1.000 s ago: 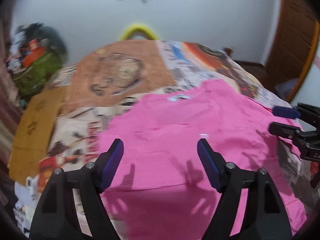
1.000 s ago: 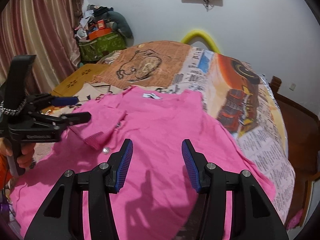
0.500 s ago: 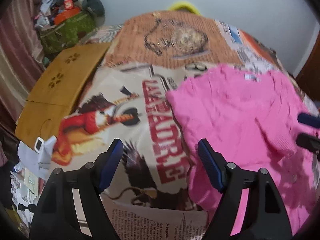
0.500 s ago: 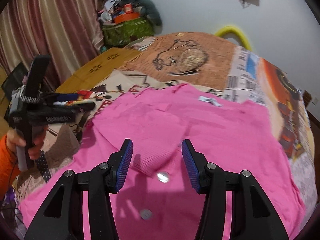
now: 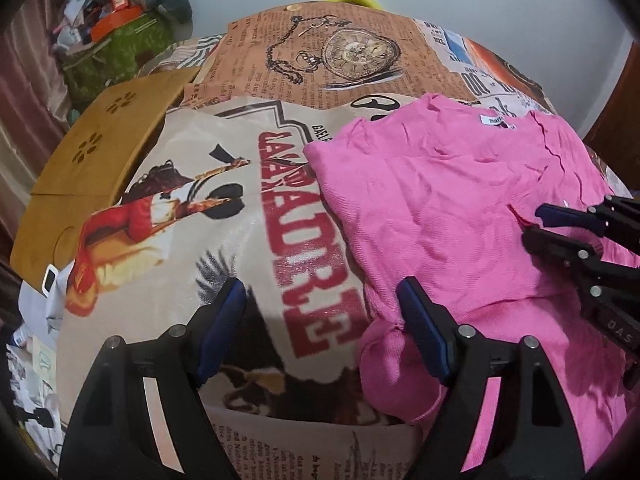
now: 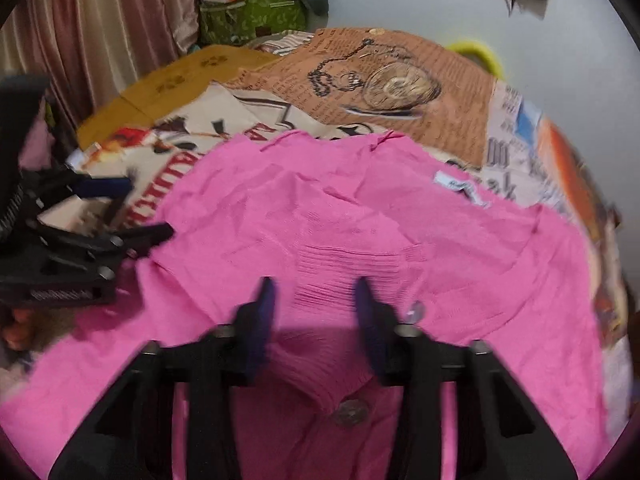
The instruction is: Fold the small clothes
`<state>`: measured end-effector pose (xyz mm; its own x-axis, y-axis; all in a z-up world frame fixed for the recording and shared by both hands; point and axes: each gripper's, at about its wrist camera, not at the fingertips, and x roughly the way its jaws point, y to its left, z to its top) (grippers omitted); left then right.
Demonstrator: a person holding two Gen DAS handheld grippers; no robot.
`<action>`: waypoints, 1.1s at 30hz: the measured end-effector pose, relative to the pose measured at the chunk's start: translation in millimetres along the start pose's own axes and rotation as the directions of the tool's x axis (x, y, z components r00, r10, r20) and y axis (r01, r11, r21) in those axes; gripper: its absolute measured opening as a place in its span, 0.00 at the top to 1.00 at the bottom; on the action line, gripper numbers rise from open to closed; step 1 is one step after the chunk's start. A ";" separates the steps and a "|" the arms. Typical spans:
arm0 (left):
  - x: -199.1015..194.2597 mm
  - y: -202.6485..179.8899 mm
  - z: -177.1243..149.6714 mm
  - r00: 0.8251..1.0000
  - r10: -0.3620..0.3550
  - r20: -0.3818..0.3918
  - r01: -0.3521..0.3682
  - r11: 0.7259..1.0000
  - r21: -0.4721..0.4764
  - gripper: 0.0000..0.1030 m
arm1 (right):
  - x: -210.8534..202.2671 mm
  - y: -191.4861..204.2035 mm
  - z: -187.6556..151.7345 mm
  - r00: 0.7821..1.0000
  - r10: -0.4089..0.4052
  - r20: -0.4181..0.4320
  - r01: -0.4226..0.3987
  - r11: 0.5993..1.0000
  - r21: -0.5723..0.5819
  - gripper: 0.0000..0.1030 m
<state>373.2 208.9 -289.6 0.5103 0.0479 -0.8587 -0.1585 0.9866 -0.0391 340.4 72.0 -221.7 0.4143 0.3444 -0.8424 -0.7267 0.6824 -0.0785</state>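
Note:
A pink knitted garment (image 5: 440,208) with round buttons (image 6: 352,412) and a white neck label (image 6: 456,184) lies spread on the bed. My left gripper (image 5: 316,300) hangs open over the garment's left edge. Its right finger is above a bunched pink sleeve end (image 5: 392,364), its left finger above bare sheet. My right gripper (image 6: 314,292) is closing, with the ribbed cuff (image 6: 340,268) of a folded-in sleeve between its jaws. The pads do not visibly press it. In the left wrist view the right gripper (image 5: 536,226) shows over the garment's right part. The left gripper (image 6: 144,210) also appears in the right wrist view.
A printed bedsheet (image 5: 200,240) covers the bed. A brown wooden board (image 5: 92,152) lies at its left edge. Behind it stands a green box (image 5: 116,52) piled with clutter. A curtain (image 6: 100,20) hangs at the left, and a white wall is behind.
The left gripper has moved left and down, from over the middle of the garment to its left edge. The right gripper has sunk onto the ribbed cuff, and its jaws have narrowed.

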 end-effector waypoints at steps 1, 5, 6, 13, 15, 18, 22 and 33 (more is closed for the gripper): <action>-0.2 0.2 -0.8 1.000 0.000 0.004 0.000 1.000 -0.001 0.21 | -1.6 -2.5 -0.1 1.000 0.008 -0.001 -0.008 1.000 0.006 0.84; -0.4 -1.8 -2.0 1.000 0.013 0.013 -0.013 1.000 0.006 0.20 | -13.3 -22.2 -1.8 0.999 0.036 0.034 -0.039 0.995 0.086 0.89; -0.4 -2.0 -1.9 1.000 0.014 0.013 -0.014 1.000 0.006 0.20 | -19.3 -29.1 -4.0 0.998 0.044 0.053 -0.049 0.992 0.115 0.89; -0.7 -1.2 -1.9 1.000 0.019 0.013 -0.019 1.000 0.003 0.20 | -47.4 -60.3 -18.9 0.994 0.031 0.109 -0.054 0.974 0.219 0.89; -0.4 -1.6 -1.8 1.000 0.022 0.014 -0.023 1.000 0.004 0.20 | -52.7 -67.6 -26.9 0.994 -0.007 0.106 -0.017 0.973 0.228 0.89; 0.1 -1.6 -1.6 1.000 0.027 0.011 -0.027 1.000 0.004 0.19 | -57.7 -88.6 -42.0 0.996 -0.017 0.082 -0.007 0.960 0.278 0.89; -0.9 -3.6 -0.5 0.999 0.040 0.009 -0.040 0.999 0.015 0.19 | -72.8 -109.5 -63.2 0.996 -0.041 0.077 0.014 0.945 0.327 0.89; -55.2 -36.8 8.1 0.991 0.098 0.090 -0.106 0.991 0.086 0.20 | -149.5 -153.8 -114.6 0.977 -0.181 0.111 0.124 0.910 0.397 0.61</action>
<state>357.8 171.2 -236.6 0.5659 0.1581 -0.8092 -0.1384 0.9857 0.0957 327.5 -158.4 -144.8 0.5977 0.2844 -0.7496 -0.3925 0.9191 0.0357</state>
